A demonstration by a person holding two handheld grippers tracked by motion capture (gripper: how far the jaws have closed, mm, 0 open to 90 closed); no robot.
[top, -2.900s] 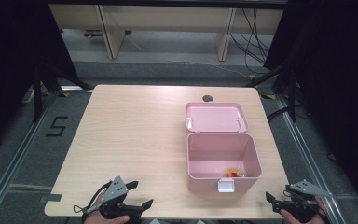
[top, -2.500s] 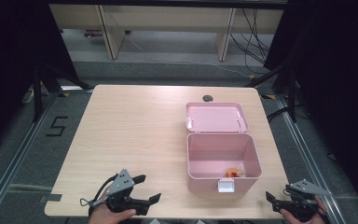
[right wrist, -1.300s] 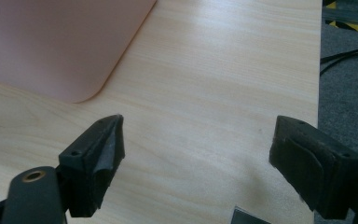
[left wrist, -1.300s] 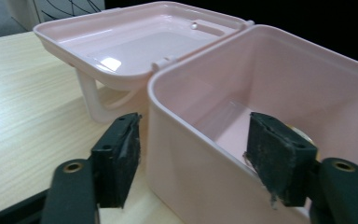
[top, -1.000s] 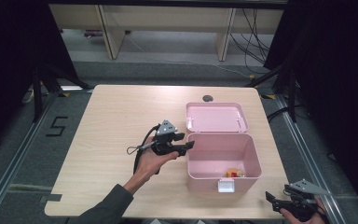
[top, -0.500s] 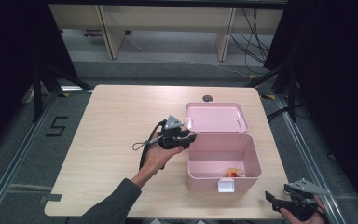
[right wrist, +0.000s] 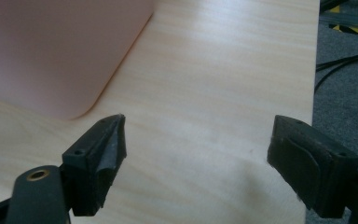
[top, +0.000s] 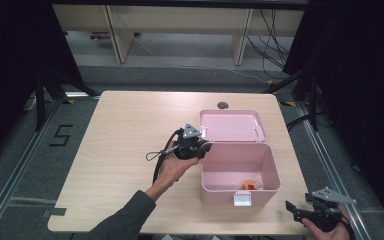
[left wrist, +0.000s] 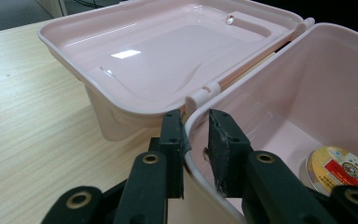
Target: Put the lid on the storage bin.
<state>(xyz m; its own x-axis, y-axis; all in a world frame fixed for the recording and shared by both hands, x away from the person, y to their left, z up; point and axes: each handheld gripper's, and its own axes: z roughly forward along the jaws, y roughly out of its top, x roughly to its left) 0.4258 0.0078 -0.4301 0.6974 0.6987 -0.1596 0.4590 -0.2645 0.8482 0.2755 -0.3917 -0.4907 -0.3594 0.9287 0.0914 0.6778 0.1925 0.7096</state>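
Left gripper [left wrist: 196,140] jaws just closed, pinching pink box [left wrist: 279,107] wall; right gripper [right wrist: 196,158] jaws spread.

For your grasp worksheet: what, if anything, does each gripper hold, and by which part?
The left gripper clamps the pink box by its rim at the corner beside the hinge. The right gripper, jaws open, holds nothing.

High view overhead; gripper views close, sharing box [top: 240,165].
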